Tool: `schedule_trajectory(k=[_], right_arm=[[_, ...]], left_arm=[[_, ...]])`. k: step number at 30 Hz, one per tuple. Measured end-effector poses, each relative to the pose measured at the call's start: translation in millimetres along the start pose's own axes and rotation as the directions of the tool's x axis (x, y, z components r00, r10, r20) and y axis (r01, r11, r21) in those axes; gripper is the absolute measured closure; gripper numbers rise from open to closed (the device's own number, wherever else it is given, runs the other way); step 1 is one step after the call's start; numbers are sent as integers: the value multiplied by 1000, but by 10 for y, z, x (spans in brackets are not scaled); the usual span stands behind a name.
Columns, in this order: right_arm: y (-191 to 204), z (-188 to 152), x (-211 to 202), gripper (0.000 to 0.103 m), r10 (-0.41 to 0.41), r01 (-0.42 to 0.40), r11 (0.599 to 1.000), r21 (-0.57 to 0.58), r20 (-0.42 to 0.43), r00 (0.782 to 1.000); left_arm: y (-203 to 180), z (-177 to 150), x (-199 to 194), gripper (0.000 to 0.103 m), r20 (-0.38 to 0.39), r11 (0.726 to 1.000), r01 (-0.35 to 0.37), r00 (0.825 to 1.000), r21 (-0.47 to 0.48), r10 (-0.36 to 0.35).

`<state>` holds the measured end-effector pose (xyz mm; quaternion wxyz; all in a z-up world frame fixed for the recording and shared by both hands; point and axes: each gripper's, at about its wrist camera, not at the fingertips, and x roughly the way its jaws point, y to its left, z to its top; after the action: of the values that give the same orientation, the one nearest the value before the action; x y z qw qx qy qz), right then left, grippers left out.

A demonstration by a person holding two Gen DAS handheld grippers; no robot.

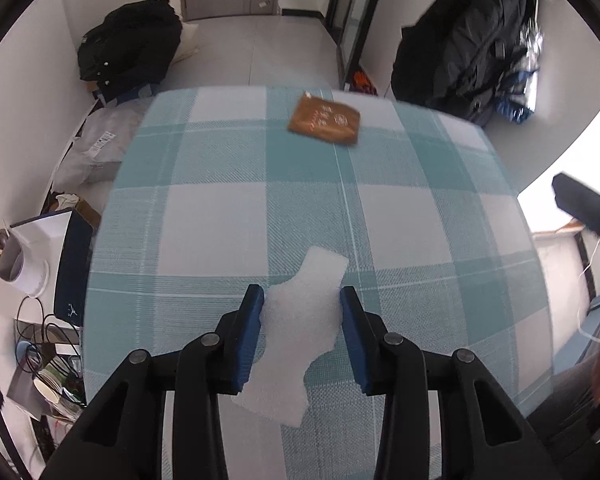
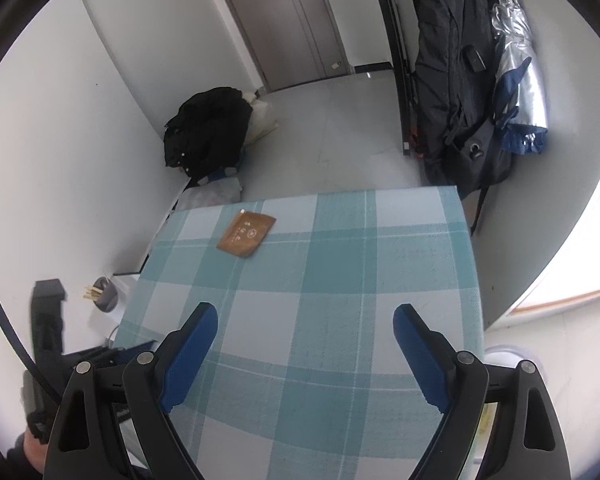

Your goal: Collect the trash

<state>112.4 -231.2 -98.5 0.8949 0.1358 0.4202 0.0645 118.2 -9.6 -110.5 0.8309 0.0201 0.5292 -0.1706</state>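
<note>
Left tongs [image 1: 302, 304] have both blue pads against a white foam scrap [image 1: 300, 332], one pad on each side edge, so I read it as pinched across its width; jaws partly closed, well short of their widest. Right tongs [image 2: 306, 316] gape wide with nothing between them, only checked cloth below. In the left wrist view the foam sits dead centre at 6 o'clock, between the pads, its far end sticking out past the tips toward 12 and its near end running back under the jaws; can't tell if it's clear of the desk [image 1: 420, 240] or dragging on the cloth. Second bit of trash, a brown packet [image 1: 324, 119], lies flat near the far edge of the desk at 12 o'clock, well apart from both tongs; in the right wrist view it's at about 11. My read on handling: foam is very light, soft and springy, ragged outline, will squash rather than resist, so a pinch on the edges could buckle it or let it pop out if squeezed harder. A firmer hold would be across the wide middle, not the narrow tail. Packet looks thin, flat and probably slick; nothing to grip from above, so take it by a corner or the edge nearest the desk rim, or slide it to overhang first. Where the trash should go isn't visible in either view.
</note>
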Motion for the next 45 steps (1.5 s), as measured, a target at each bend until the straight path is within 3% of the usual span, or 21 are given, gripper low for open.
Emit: schedule_trajectory(k=[10, 15, 20, 30, 32, 38, 41, 45], right_arm=[[238, -139, 127, 13, 25, -27, 999, -40, -52, 998], [341, -41, 350, 13, -8, -6, 990, -141, -98, 995], [434, 167, 749, 13, -27, -1, 976, -218, -127, 992], [643, 524, 1720, 12, -35, -9, 966, -259, -164, 986], [712, 572, 1782, 12, -32, -5, 964, -267, -132, 991], [974, 610, 1981, 11, -140, 90, 925, -369, -112, 984], [1026, 553, 1954, 16, -132, 81, 913, -401, -101, 986], [1060, 453, 1843, 40, -91, 29, 889, -458, -115, 989]], left_arm=[[275, 85, -348, 69, 122, 994, 11, 993, -113, 3], [468, 143, -428, 69, 159, 982, 49, 987, -184, -20], [620, 183, -434, 69, 166, 961, 107, 984, -254, -66], [810, 206, -360, 69, 160, 945, 104, 986, -309, -56], [840, 203, -351, 69, 154, 944, 104, 986, -313, -58], [893, 194, -346, 69, 145, 940, 112, 987, -323, -67], [896, 184, -358, 69, 144, 939, 114, 987, -323, -71], [929, 174, -385, 69, 151, 936, 123, 986, -331, -76]])
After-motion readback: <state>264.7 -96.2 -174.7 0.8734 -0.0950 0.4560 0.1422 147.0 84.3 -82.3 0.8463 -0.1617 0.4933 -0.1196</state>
